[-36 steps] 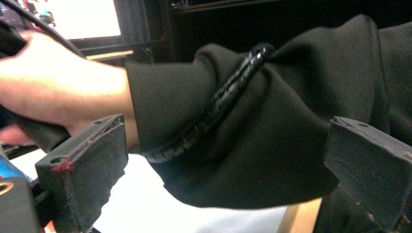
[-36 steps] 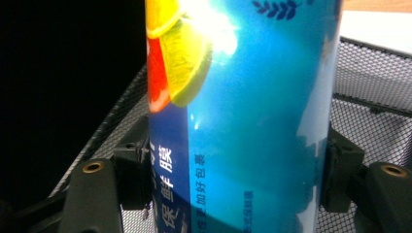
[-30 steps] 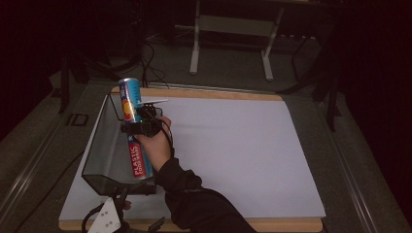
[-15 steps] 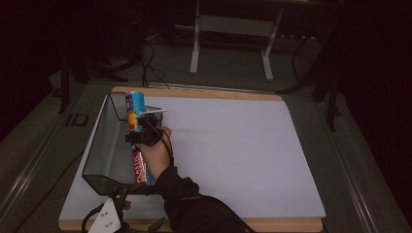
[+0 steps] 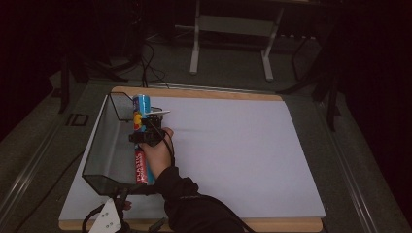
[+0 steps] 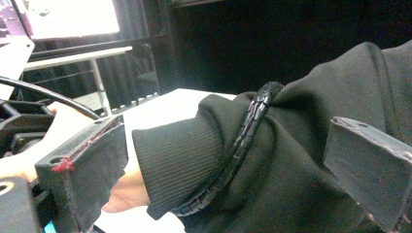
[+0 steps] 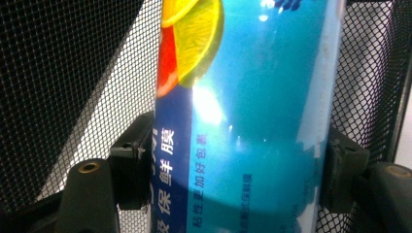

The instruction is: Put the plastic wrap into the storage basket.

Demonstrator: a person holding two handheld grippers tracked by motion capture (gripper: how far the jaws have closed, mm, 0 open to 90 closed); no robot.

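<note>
A long blue cling-film pack (image 5: 141, 112) with fruit pictures and a red label at its near end sits at the right side of a black mesh basket (image 5: 104, 145). My right gripper (image 5: 145, 138) grips it mid-length, with mesh showing on both sides. In the right gripper view the pack (image 7: 262, 121) stands between the two pads (image 7: 136, 165), which touch its sides; the right gripper (image 7: 240, 167) has just been opening slightly. My left gripper (image 5: 109, 221) rests at the table's front edge. Its jaws stand wide apart in the left gripper view (image 6: 226, 165), facing the person's black sleeve (image 6: 301, 145).
The basket stands on the left part of a white sheet (image 5: 233, 155) that covers a wooden-edged table. The basket's far wall rises beside the pack's top. A cable (image 6: 243, 145) runs over the sleeve. Dark stands and cables lie beyond the table's far edge.
The right hand has come down and toward the near side with the pack, lowering it from above the basket's far corner down along the basket's right side.
</note>
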